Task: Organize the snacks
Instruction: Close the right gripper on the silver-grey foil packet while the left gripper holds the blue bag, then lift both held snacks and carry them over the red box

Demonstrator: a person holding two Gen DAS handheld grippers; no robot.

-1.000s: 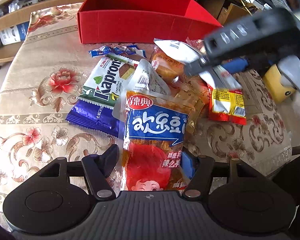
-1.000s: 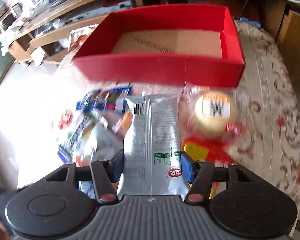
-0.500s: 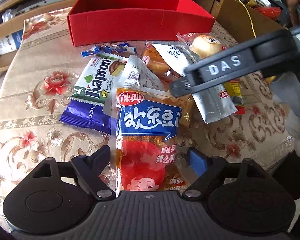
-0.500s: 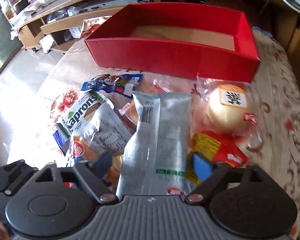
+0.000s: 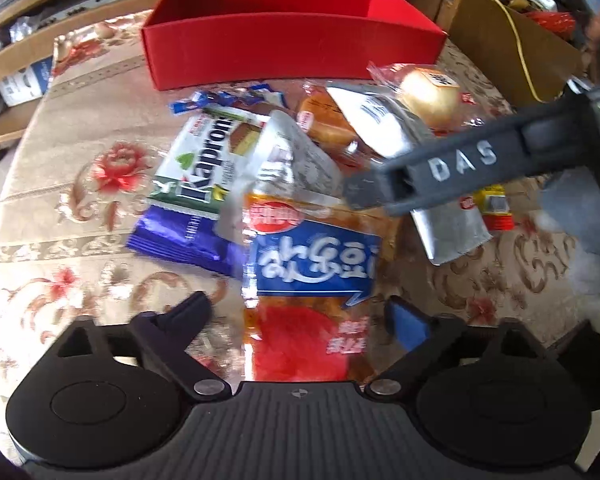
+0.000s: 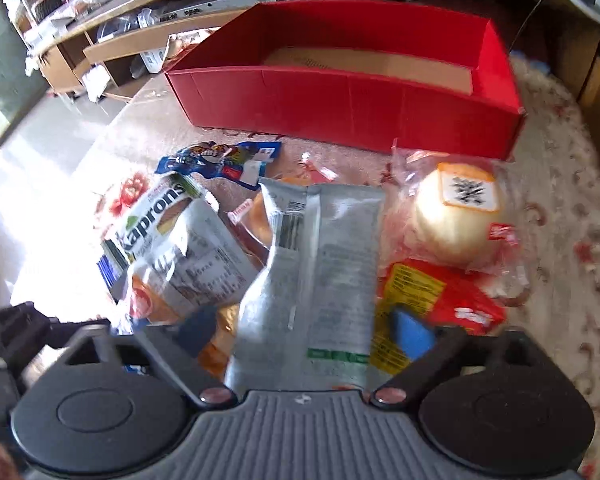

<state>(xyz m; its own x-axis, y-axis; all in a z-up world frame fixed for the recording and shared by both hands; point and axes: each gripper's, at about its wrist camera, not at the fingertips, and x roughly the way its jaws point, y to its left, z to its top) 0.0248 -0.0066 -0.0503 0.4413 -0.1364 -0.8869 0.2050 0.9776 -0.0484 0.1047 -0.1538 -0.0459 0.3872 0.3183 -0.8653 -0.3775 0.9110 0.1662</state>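
Snacks [image 5: 260, 184] are all piled mid-desk, just in front of the red box [image 6: 352, 112], which looks empty, so basically nothing's sorted yet. Left claw [image 5: 300, 320] is spread wide around the orange-blue packet [image 5: 312, 264]; right claw [image 6: 300, 340] likewise around the silver pouch [image 6: 324, 264], neither gripped.

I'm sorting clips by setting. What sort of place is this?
Probably a home living or dining room: a floral beige tablecloth covers the table, low wooden shelving behind holds household clutter, and packaged snacks lie before an open red cardboard box.
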